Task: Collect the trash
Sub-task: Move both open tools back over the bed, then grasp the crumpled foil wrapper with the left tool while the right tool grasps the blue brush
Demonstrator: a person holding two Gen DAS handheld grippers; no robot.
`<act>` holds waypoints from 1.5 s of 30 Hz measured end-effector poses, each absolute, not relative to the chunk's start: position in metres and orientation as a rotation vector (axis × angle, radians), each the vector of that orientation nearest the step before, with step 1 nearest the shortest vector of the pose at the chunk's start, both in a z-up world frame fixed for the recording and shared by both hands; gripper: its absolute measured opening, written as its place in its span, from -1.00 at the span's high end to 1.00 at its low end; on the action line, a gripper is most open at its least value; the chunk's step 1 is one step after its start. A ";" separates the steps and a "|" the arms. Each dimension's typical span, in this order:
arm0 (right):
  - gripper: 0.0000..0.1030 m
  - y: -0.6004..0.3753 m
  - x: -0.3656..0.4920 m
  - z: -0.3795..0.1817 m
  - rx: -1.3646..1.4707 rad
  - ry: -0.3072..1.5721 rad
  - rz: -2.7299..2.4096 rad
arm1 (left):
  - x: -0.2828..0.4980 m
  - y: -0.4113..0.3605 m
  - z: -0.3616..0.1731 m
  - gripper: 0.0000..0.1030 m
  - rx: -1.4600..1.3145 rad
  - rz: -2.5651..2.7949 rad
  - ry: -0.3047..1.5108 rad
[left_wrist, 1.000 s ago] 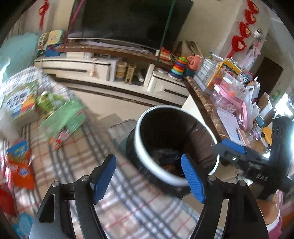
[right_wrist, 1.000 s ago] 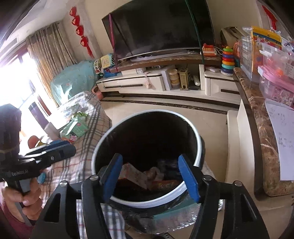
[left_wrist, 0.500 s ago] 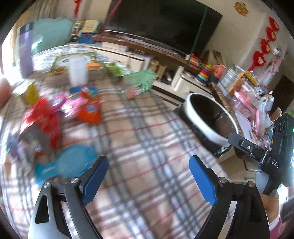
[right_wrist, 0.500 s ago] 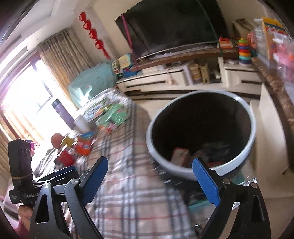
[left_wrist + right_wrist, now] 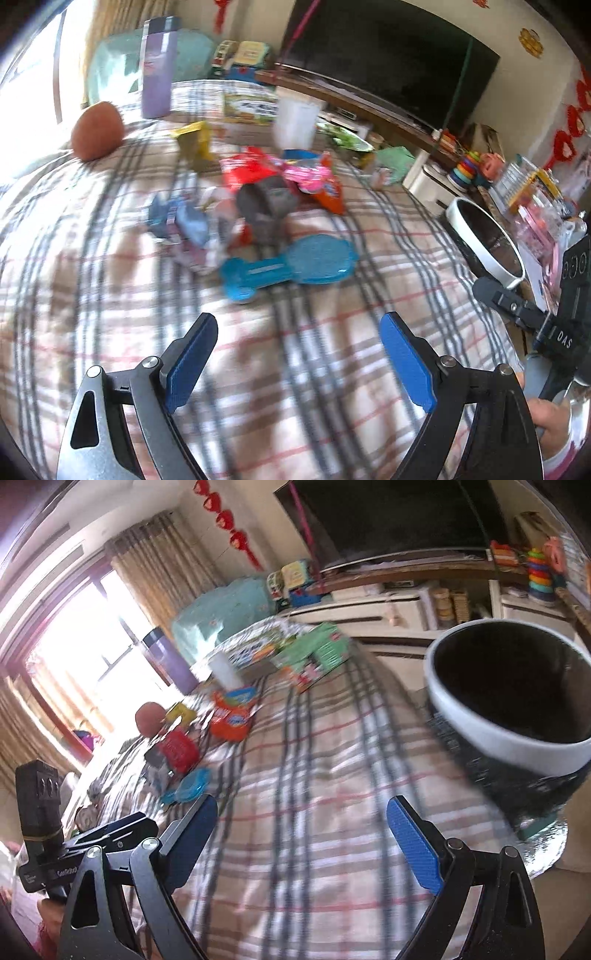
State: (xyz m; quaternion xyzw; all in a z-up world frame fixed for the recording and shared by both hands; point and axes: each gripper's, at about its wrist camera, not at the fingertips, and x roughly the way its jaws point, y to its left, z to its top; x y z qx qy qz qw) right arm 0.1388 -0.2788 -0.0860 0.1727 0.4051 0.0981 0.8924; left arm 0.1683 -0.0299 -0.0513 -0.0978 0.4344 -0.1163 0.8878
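Left gripper (image 5: 297,354) jaws wide, empty; litter pile (image 5: 258,199) at 12 o'clock, nearer it; right gripper (image 5: 301,834) wide, empty; pile at 10 o'clock.

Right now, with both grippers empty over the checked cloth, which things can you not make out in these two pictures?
- Left wrist view: the wrapper pile is motion-blurred; single pieces and print are unreadable.
- Right wrist view: the bin interior is dark, its contents hidden; its right side is cut by the edge.
- Right wrist view: the blue flat item is small and blurred.
- Left wrist view: the bin shows only its rim.
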 end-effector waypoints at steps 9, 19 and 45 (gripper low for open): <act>-0.83 -0.233 0.148 -0.096 0.332 0.898 0.264 | 0.163 0.008 -0.047 -0.72 -0.247 -0.174 0.896; -0.64 -0.201 0.167 -0.105 0.355 0.923 0.335 | 0.192 0.032 -0.047 -0.71 -0.228 -0.175 0.894; 0.63 -0.170 0.194 -0.113 0.361 0.937 0.476 | 0.236 0.020 -0.069 0.61 -0.205 -0.263 0.889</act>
